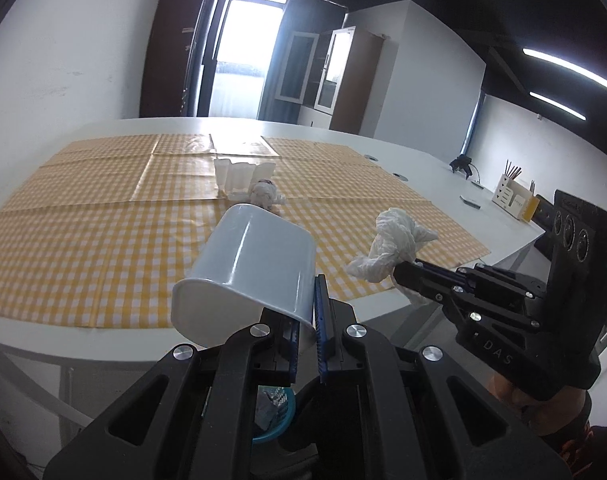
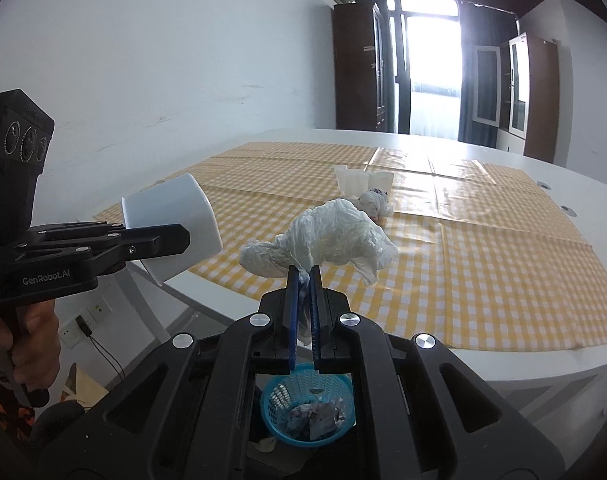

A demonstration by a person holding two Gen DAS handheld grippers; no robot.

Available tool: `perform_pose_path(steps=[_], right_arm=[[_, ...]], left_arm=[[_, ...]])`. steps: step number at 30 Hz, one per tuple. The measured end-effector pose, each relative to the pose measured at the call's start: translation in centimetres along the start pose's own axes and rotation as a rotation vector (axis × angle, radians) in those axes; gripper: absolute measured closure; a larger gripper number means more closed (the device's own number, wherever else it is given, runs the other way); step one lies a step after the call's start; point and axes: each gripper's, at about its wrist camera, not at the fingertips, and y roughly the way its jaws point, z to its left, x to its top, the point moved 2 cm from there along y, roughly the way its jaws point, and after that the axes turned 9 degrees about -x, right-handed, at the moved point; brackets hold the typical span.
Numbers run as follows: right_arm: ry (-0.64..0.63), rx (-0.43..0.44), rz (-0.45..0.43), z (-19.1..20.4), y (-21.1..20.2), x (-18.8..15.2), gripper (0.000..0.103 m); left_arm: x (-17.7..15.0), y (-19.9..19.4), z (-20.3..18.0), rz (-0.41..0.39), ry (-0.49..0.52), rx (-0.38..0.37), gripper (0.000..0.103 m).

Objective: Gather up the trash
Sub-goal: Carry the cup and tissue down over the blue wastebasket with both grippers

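The left gripper [image 1: 309,320] pinches the rim of a white cup [image 1: 247,268], tilted above the near edge of the white table [image 1: 43,344]. Right of it, the right gripper [image 2: 303,280] clamps a crumpled tissue [image 2: 327,236] (blue basket [image 2: 307,408] below, trash inside).

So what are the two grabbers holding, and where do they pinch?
Left gripper pinches the white cup's rim wall. Right gripper pinches the crumpled tissue's bottom edge.

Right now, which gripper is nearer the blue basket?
Right. The right gripper, clamping crumpled tissue, hangs directly above the blue basket; the left gripper, holding the white cup, sits off to its side.
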Motion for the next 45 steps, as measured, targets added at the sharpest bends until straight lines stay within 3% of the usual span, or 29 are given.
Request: perform_pose_path(steps=[8,19,22,25,32,39,45], right_arm=[[-0.049,0.045,0.045,2.5,-2.0,-4.5,0.098],[-0.091,0.113,0.281,5.0,1.7,-13.9,0.098],[-0.074,0.122,0.341,5.1,3.7,-15.8,0.098],[-0.066,0.114,0.396,5.0,6.2,-17.5,0.098],[-0.033,0.095,0.548,5.0,12.5,-21.2,0.098],[0.001,0.091,0.64,5.3,18.1,-23.5,0.098],[-0.023,0.023,0.731,5.1,21.7,-25.9,0.098]], left_arm=[[-5.8,-2.5,0.1,0.037,-0.041,0.015,0.097],[-14.7,1.3,2.4,0.192,-0.118,0.029,0.097],[-16.0,3.0,3.3,0.196,-0.1,0.006,0.097],[-17.0,5.1,4.8,0.214,-0.075,0.035,0.097],[-18.8,9.0,8.9,0.259,-0.169,0.044,0.097],[-19.8,12.6,13.7,0.303,-0.293,0.053,0.097],[-21.4,16.2,15.6,0.376,-0.333,0.069,0.097]])
